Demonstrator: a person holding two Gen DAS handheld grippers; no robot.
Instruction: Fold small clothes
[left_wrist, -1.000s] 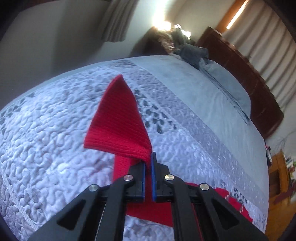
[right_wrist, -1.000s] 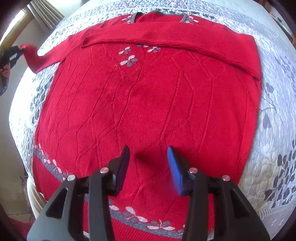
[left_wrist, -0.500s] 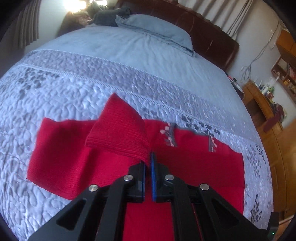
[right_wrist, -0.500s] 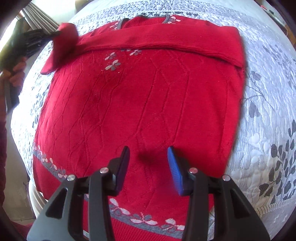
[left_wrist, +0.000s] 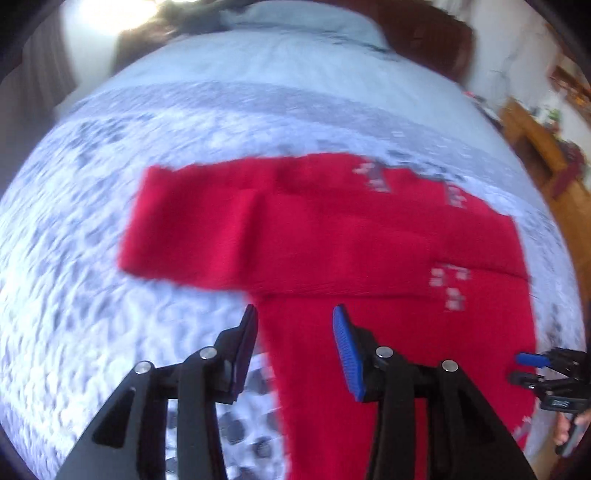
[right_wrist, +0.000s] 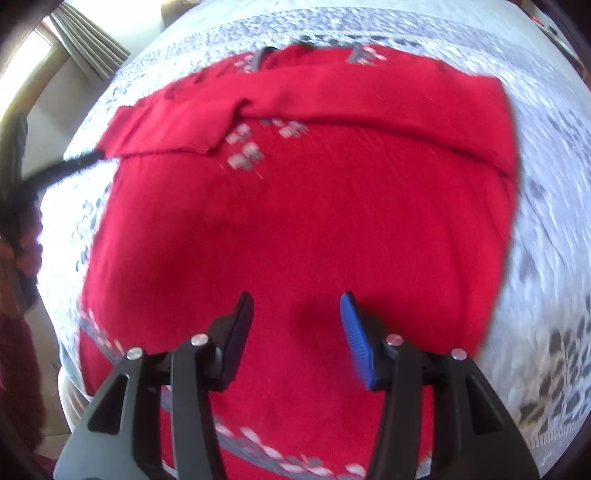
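2 open jaws, 1 red sweater

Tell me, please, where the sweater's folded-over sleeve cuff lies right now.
In the right wrist view the sleeve cuff lies at upper left, folded across the chest of the red sweater on the quilted bedspread, beside the small flower motifs below the neckline.

One red sweater; one quilted bedspread; two tools

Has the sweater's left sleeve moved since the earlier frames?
Yes. The sleeve, earlier stretched out over the quilt, now lies folded across the sweater chest, below the collar.
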